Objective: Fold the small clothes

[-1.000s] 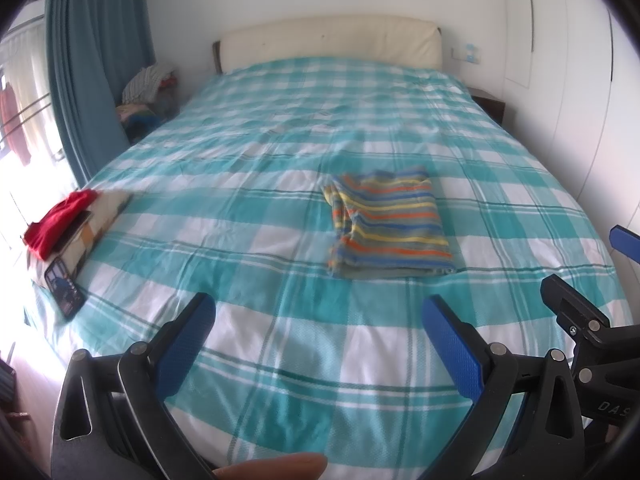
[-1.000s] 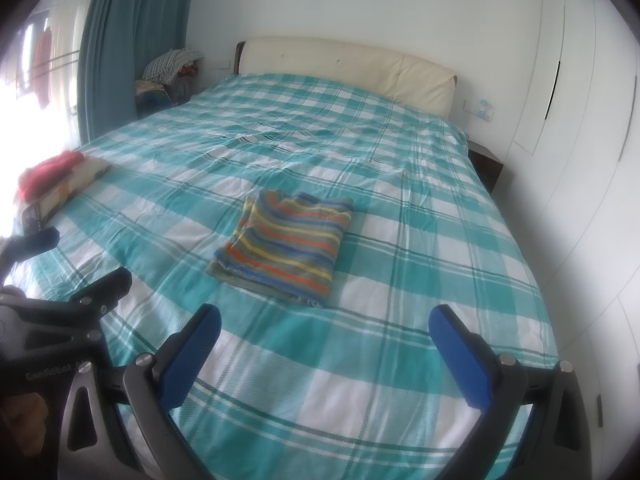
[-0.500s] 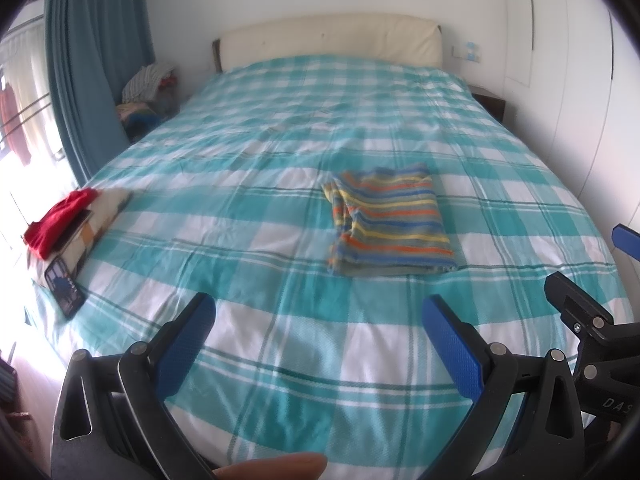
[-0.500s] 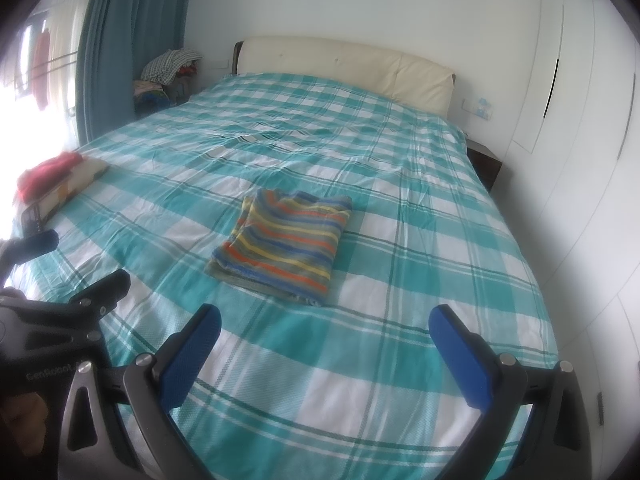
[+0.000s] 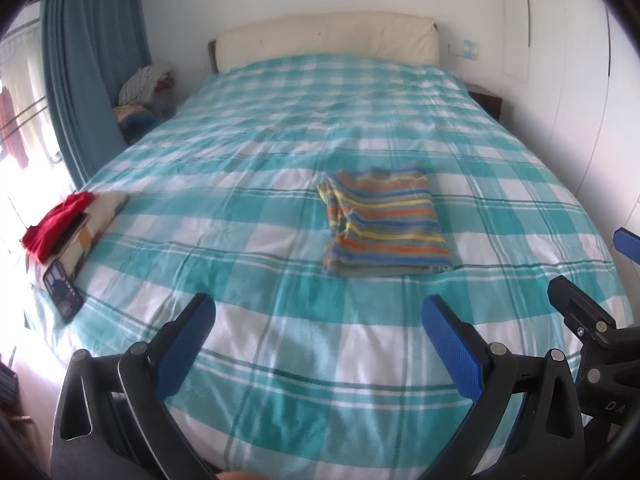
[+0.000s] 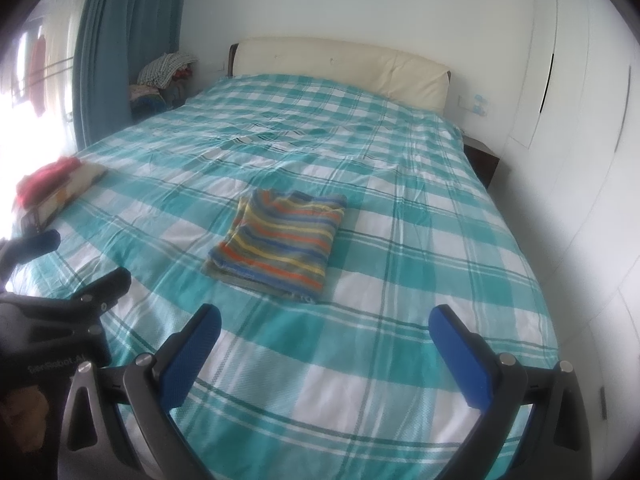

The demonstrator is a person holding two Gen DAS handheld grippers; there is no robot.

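A folded striped garment (image 5: 384, 222) in blue, orange, yellow and grey lies flat in the middle of the bed (image 5: 280, 152), which has a teal and white checked cover. My left gripper (image 5: 318, 312) hovers open over the bed's near edge, well short of the garment, with nothing between its blue pads. In the right wrist view the same striped garment (image 6: 280, 242) lies ahead and slightly left. My right gripper (image 6: 326, 320) is open and empty too, held back near the foot of the bed (image 6: 400, 200). Each gripper shows at the edge of the other's view.
At the bed's left edge lies a stack of folded clothes with a red piece (image 5: 56, 224) on top and a phone (image 5: 62, 294) beside it. A blue curtain (image 5: 92, 72), a clothes pile (image 5: 146, 84), a cream headboard (image 5: 324, 36) and white wardrobe doors (image 6: 580, 120) surround the bed.
Both grippers have drifted slightly back from the bed, so the garment sits a little farther up in the views. The garment itself has not moved and both grippers stay open.
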